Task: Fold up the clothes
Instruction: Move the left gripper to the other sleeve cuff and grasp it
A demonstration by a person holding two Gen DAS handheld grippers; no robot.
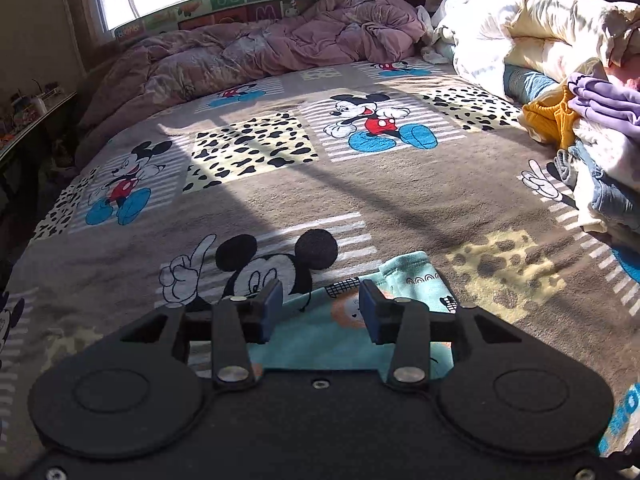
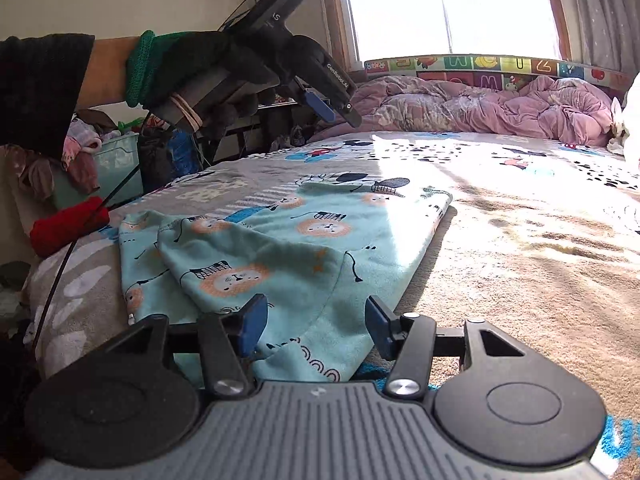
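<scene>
Lying flat on the bed, the teal garment (image 2: 288,240) printed with orange lion faces spreads over the cartoon-mouse blanket (image 2: 520,248) near the bed's near edge, folded so that one rounded layer overlaps the rest. The right wrist view shows nearly all of it, sunlit along its far side; the left wrist view catches only one corner of it (image 1: 400,280) beneath the fingers. The right hand-held gripper (image 2: 316,326) hovers low over the garment's near end with its blue pads apart and nothing pinched between them. The left hand-held gripper (image 1: 320,310) is likewise parted and empty, cloth only visible behind the gap. Only the right wrist view shows that left tool from outside (image 2: 320,100), raised clear above the bed in a dark gloved hand (image 2: 192,64) with a green cuff. Only the left wrist view shows the pile of clothes (image 1: 600,152) at the bed's right side, purple and mustard pieces on top, and a white duvet (image 1: 500,32) behind it. Both views take in the crumpled pink quilt (image 1: 280,44) below the bright window (image 2: 440,4).
</scene>
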